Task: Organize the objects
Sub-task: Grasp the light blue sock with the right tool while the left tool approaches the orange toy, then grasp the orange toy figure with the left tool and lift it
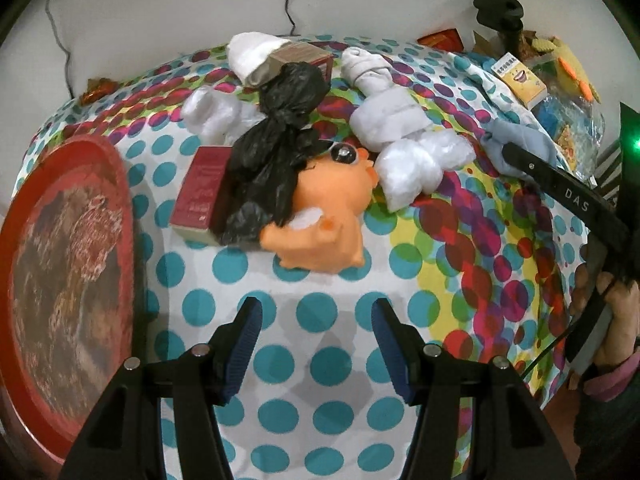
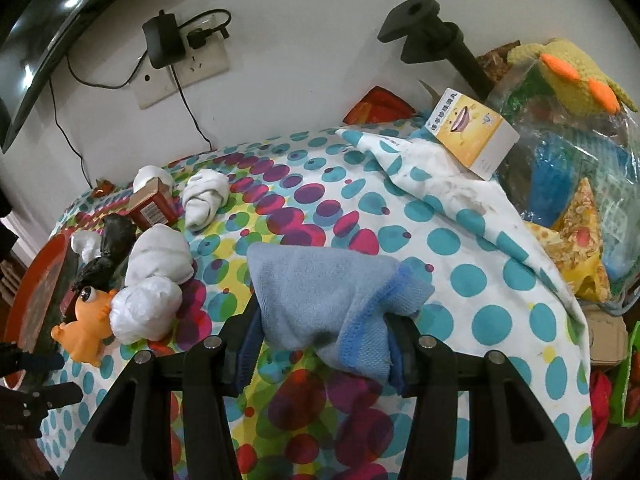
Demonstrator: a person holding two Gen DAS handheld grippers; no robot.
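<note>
My left gripper [image 1: 316,312] is open and empty above the dotted tablecloth [image 1: 320,360], just short of an orange rubber toy [image 1: 320,216]. A black plastic bag [image 1: 276,136] lies over the toy's left side, beside a dark red box [image 1: 200,192]. White plastic bags [image 1: 416,160] and rolled white socks [image 1: 372,68] lie behind. My right gripper [image 2: 324,320] is shut on a light blue cloth [image 2: 320,296] and holds it over the tablecloth [image 2: 460,240]. The toy [image 2: 84,324] also shows at the left of the right wrist view. The right gripper's arm [image 1: 560,188] shows at the right of the left wrist view.
A round red tray [image 1: 68,280] lies at the table's left. A yellow box [image 2: 472,132], a knitted yellow toy [image 2: 572,76] and bagged items [image 2: 580,200] crowd the right. A black stand [image 2: 432,40] rises at the back. A socket with a charger [image 2: 168,48] is on the wall.
</note>
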